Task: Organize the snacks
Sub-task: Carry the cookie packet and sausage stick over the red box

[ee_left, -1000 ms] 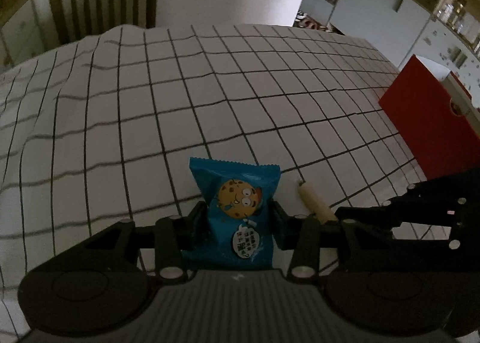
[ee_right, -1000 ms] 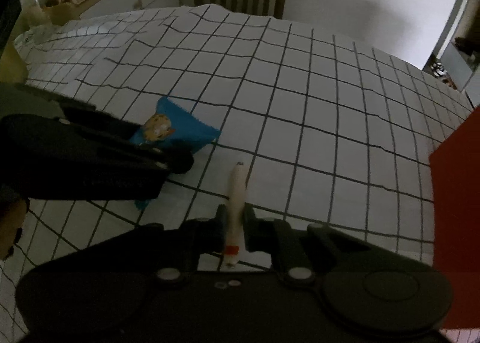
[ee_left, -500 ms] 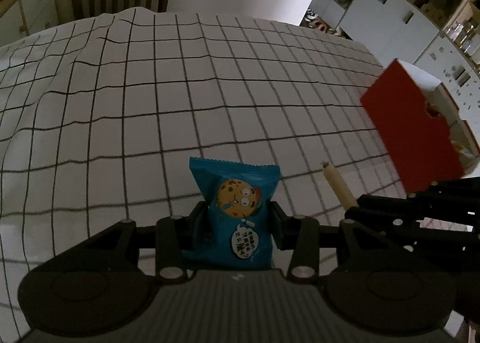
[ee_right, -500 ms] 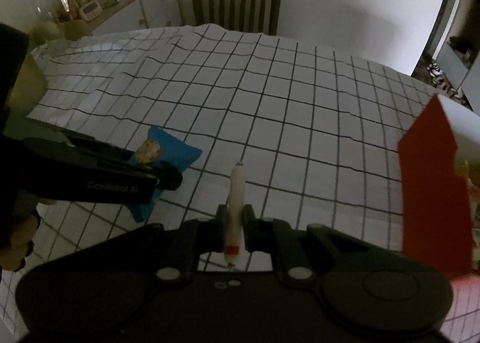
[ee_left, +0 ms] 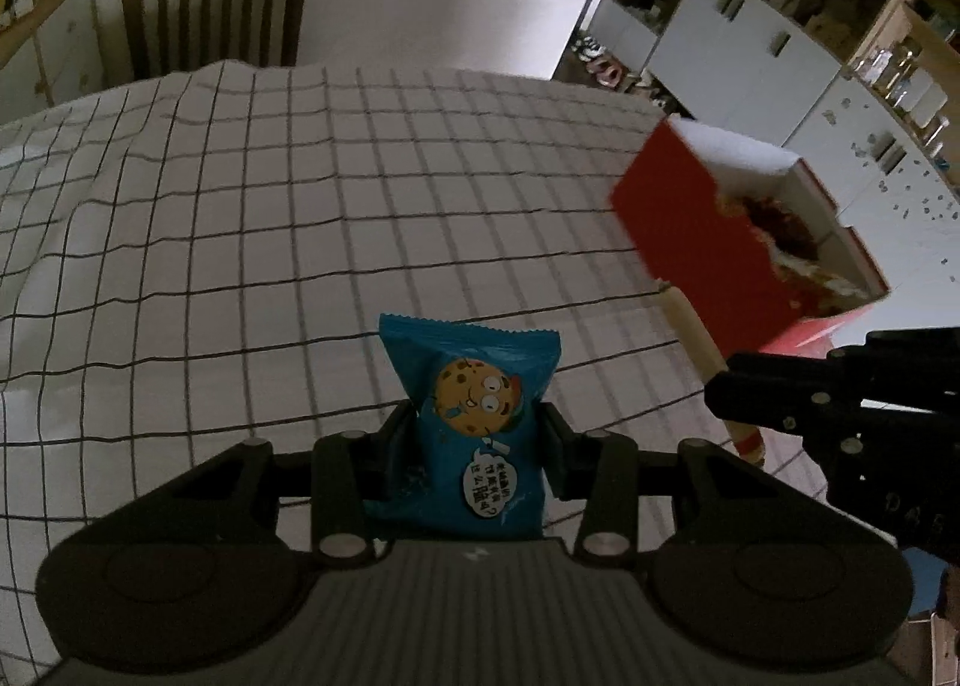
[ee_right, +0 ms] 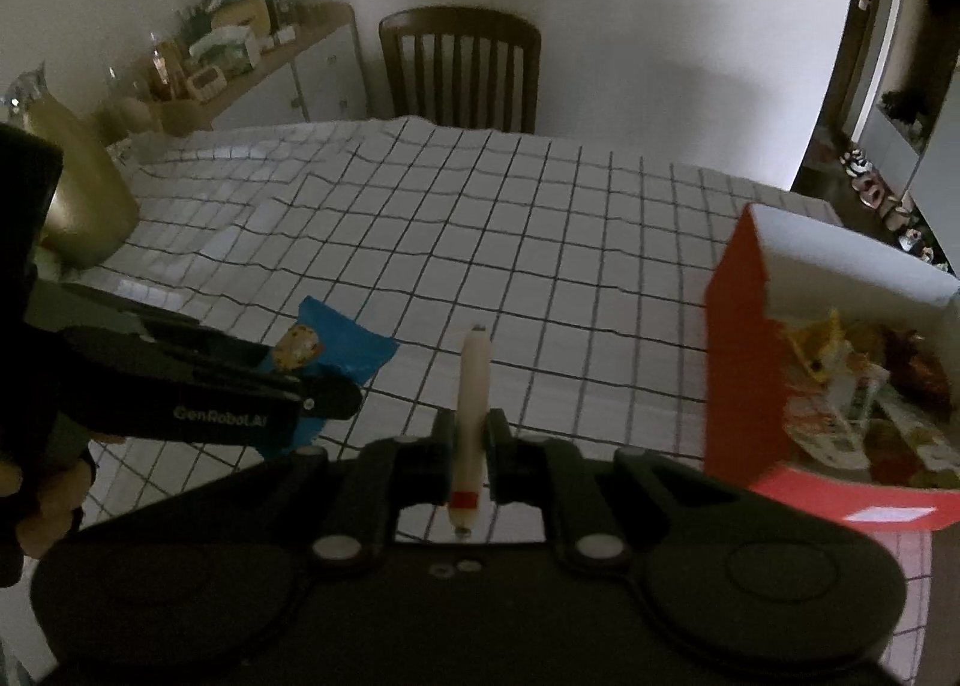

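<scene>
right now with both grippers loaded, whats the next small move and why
Probably carry the right gripper a bit further right, over the open red cardboard box, before releasing. It is shut on the thin cream snack stick with a red band, which sits short of the box's near wall. The box already holds wrappers. The left gripper, shut on the blue cookie packet, can follow.

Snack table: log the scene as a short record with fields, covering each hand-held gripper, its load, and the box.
surface: table under a white grid-checked cloth
left hand-held gripper: shut on blue cookie packet, held clear of the cloth
right hand-held gripper: shut on pale snack stick with a red band near its back end
container: red box, open, on the right, already holding mixed wrappers
background: dark wooden chair at the far edge
</scene>
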Demonstrator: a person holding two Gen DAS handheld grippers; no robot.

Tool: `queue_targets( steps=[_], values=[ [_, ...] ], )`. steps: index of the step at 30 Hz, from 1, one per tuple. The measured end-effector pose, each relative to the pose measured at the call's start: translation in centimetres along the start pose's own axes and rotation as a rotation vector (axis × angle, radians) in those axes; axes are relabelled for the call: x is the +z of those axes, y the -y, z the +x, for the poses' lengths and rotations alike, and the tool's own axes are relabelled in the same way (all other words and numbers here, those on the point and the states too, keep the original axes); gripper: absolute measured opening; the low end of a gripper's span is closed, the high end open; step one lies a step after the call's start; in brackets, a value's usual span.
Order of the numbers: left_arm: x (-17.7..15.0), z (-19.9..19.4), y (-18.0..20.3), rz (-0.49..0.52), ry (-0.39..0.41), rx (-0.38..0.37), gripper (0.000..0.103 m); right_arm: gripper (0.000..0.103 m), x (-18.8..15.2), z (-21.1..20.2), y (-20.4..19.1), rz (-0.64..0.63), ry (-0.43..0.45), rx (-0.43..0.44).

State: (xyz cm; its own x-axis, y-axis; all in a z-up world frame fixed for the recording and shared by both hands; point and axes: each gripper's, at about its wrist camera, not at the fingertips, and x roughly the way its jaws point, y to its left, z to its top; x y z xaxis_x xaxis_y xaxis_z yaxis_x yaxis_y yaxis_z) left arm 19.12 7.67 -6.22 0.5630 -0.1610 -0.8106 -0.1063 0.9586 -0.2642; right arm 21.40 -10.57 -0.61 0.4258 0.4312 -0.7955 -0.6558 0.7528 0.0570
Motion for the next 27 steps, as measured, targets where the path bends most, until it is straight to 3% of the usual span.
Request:
queue_targets(
  steps=[12, 27],
  values=[
    [1.9, -3.0, 9.6, 0.056, 0.078, -0.028, 0.042, 0.008, -1.2, -6.5, 7.1, 0.039, 0.088, -0.033],
    [4.7, 0.3, 22.8, 0.117, 0.113, -0.046, 0.042, 0.008, -2.9, -10.3, 18.7, 0.086, 0.142, -0.082]
  ],
)
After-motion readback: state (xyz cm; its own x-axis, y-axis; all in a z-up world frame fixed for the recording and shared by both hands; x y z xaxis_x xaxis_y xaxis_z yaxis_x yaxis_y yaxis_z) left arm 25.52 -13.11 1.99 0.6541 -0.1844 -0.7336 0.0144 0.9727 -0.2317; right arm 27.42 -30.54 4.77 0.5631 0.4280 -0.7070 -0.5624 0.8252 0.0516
